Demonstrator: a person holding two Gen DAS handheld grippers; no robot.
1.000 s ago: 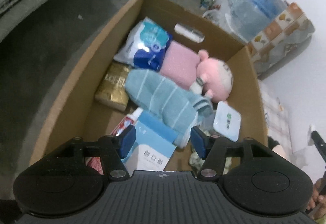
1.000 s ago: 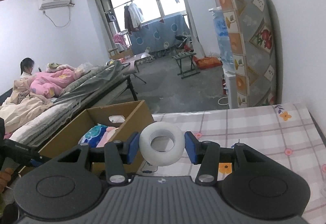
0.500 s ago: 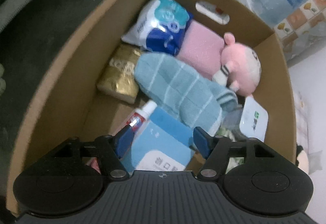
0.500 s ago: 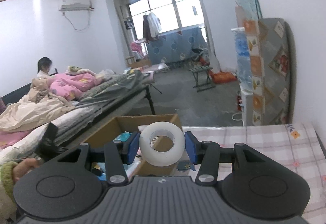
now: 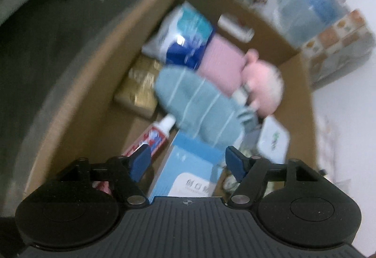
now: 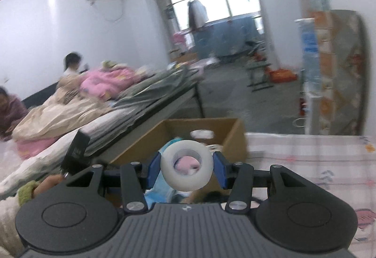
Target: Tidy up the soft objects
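My left gripper (image 5: 188, 161) is open and empty, held above a cardboard box (image 5: 77, 98). In the box lie a teal striped sock (image 5: 199, 103), a pink plush toy (image 5: 263, 86) on a pink cloth (image 5: 221, 63), a blue tissue pack (image 5: 183, 42), a gold packet (image 5: 138, 86), a toothpaste tube (image 5: 152, 138) and a blue booklet (image 5: 190, 168). My right gripper (image 6: 187, 168) is shut on a white ring-shaped roll (image 6: 187, 167), held just in front of the same box (image 6: 232, 138).
A bed with grey and pink bedding (image 6: 105, 93) runs along the box's left. A checked cloth surface (image 6: 305, 159) lies to its right. A patterned mattress (image 6: 340, 70) leans on the wall. Two people (image 6: 70, 65) sit at the left. My left hand (image 6: 47, 185) shows low left.
The right gripper has carried the white roll left, toward and over the box. The left gripper has stayed open over the box, shifting slightly, and its view is now blurred.
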